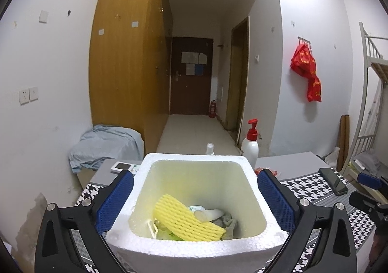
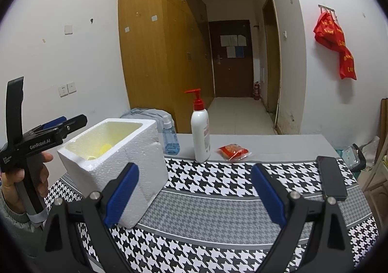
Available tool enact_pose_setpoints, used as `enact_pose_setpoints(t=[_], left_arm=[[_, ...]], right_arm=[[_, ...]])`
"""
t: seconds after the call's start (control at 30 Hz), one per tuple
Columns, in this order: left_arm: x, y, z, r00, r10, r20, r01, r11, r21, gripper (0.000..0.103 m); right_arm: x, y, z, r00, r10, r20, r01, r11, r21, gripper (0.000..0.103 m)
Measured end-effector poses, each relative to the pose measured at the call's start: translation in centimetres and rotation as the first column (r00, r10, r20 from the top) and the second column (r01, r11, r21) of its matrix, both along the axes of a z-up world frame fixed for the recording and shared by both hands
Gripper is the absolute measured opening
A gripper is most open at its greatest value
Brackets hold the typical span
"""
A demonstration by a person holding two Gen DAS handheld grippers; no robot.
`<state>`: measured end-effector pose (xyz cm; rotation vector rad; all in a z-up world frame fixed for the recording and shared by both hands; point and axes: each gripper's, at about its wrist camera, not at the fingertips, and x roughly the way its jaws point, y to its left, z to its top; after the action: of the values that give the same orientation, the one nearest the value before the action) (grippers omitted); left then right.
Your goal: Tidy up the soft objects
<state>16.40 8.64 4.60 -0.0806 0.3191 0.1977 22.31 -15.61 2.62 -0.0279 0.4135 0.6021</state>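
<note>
Left wrist view. The left gripper (image 1: 194,196) stood with its fingers (image 1: 114,202) spread wide to either side of the white foam box (image 1: 194,246), pads clear of the walls and nothing between them but the box. Inside the box lay a yellow foam net sleeve (image 1: 186,218), slanted across the bottom; under it a grey cloth (image 1: 226,223), a white plastic piece and something pale green, not identifiable. Beyond the box stood a white pump bottle (image 1: 249,149); left of the box, a remote control (image 1: 123,167); right of the box, a black phone (image 1: 333,181) on the houndstooth surface (image 1: 315,181).

Right wrist view. The right gripper (image 2: 194,191) hung with its fingers (image 2: 122,190) apart and empty, just right of the box. A red snack packet (image 2: 234,152) lay well beyond the box to the right, near the pump bottle; a blue spray bottle (image 2: 169,137) stood just behind the box.

Judgement: the sleeve looks very light and springy, and should crush readily; pinch it across its width near the middle. The packet seems limp and perhaps slippery; take it across the body, not by its sealed edge. The box is light but crumbly, so avoid squeezing its walls.
</note>
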Motion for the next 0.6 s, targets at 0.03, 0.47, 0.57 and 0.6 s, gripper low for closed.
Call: enact_pose_setpoints(t=[0.03,0.47,0.57,0.6], left_arm=[[-0.1,0.0,0.0,1.000,0.004,0.004,-0.004,1.000,0.000,0.102],[-1.3,0.3,0.1,1.000,0.013,-0.006,-0.014,0.999,-0.052,0.102],[-1.9,0.3,0.1,1.000,0.008,0.010,-0.008,0.998,-0.055,0.102],[-2.0,0.3,0.1,1.000,0.018,0.015,-0.017,0.999,-0.052,0.102]], right_arm=[[-0.1,0.1,0.0,1.000,0.001,0.001,-0.001,1.000,-0.001,0.095],[-1.1,0.5,0.4,1.000,0.016,0.017,-0.016,1.000,0.000,0.095],[-1.4,0.6,0.5,1.000,0.020,0.021,-0.020,1.000,-0.003,0.095],[-1.5,0.6,0.6,0.999,0.023,0.024,-0.023,1.000,-0.003,0.095]])
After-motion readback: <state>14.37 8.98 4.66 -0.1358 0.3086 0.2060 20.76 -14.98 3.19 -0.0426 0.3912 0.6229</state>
